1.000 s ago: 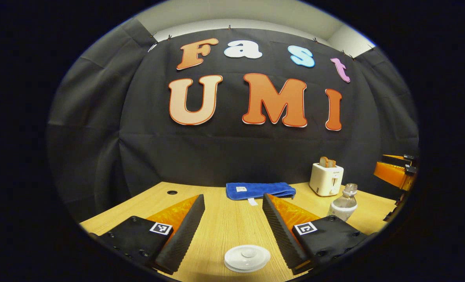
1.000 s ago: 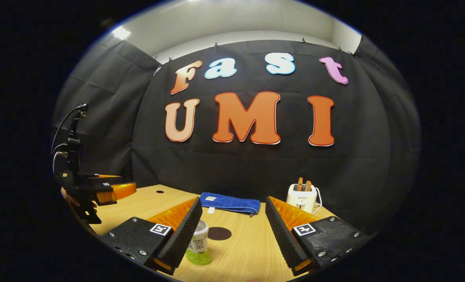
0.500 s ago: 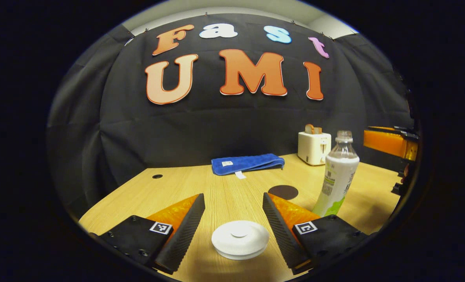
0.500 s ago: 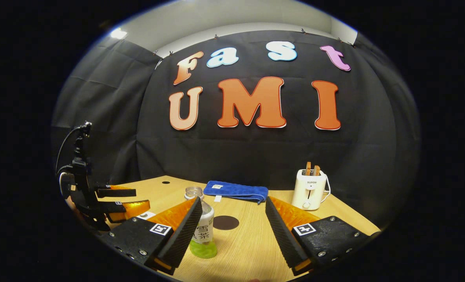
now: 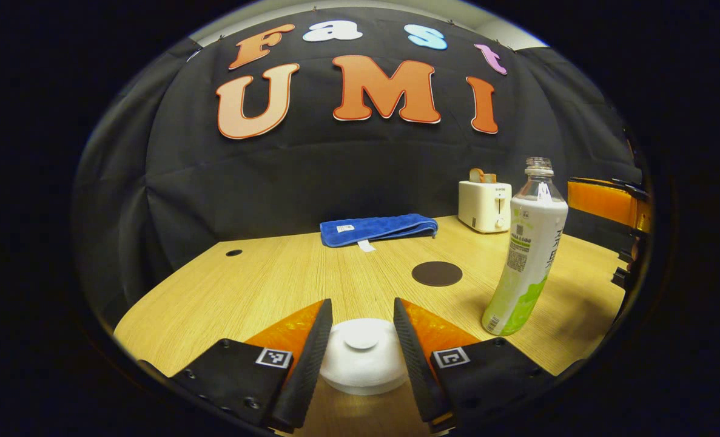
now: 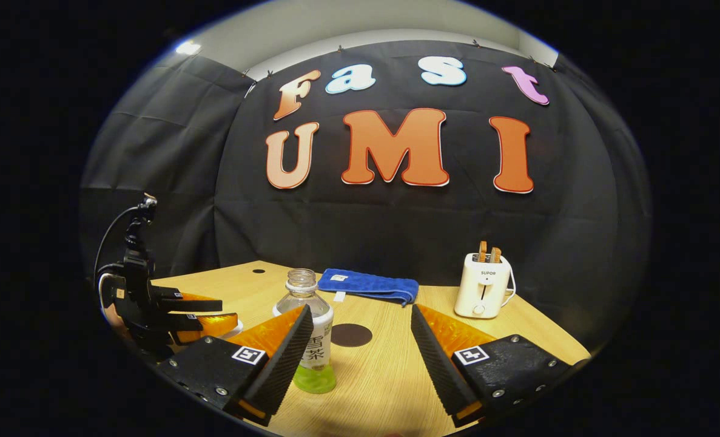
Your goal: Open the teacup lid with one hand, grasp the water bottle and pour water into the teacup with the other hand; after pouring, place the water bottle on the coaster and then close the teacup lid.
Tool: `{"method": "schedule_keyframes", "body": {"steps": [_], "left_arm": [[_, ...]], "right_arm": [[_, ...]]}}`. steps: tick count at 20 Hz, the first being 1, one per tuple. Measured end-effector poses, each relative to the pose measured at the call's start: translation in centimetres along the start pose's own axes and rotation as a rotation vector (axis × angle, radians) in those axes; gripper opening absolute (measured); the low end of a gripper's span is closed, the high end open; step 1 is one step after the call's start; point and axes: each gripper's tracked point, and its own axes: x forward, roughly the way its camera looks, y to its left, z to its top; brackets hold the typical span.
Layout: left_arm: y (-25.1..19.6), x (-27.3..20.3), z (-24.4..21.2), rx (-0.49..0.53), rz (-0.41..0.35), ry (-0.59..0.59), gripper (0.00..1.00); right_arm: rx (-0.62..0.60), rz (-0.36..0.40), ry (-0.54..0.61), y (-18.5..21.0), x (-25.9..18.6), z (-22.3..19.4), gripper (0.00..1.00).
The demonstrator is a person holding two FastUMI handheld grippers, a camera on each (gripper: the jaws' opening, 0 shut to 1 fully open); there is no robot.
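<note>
On the left, my left gripper has its fingers closing around the white lid, touching or nearly touching its rim, so I can lift it off the teacup. Right of it the bottle stands upright and uncapped on the table, near the dark coaster where it goes after pouring. My right gripper hangs spread wide, the bottle just off its left finger, not yet between them.

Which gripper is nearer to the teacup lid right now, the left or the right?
Left. The left gripper has its fingers either side of the teacup lid. The right gripper is off to the side, open, near the water bottle.
</note>
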Motion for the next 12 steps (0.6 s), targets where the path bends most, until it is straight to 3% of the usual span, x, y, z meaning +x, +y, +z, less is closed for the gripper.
{"method": "schedule_keyframes", "body": {"steps": [1, 3, 6, 8, 12], "left_arm": [[0.4, -0.4, 0.1, 0.003, 0.01, -0.003, 0.69], [0.6, 0.1, -0.7, 0.009, 0.02, 0.024, 0.43], [0.5, 0.3, -0.5, 0.026, 0.023, 0.034, 0.42], [0.5, 0.4, -0.5, 0.018, 0.03, 0.027, 0.32], [0.5, 0.8, -0.4, 0.021, 0.028, 0.022, 0.32]], "right_arm": [[-0.001, 0.002, 0.001, 0.1, 0.0, -0.1, 0.98], [-0.006, 0.004, 0.001, 0.2, 0.1, -0.2, 0.98], [-0.012, 0.009, 0.006, 0.3, 0.3, -0.4, 0.98], [-0.016, 0.013, 0.007, 0.4, 0.2, -0.5, 0.97], [-0.023, 0.043, 0.007, 1.1, 0.1, -0.7, 0.97]]}}
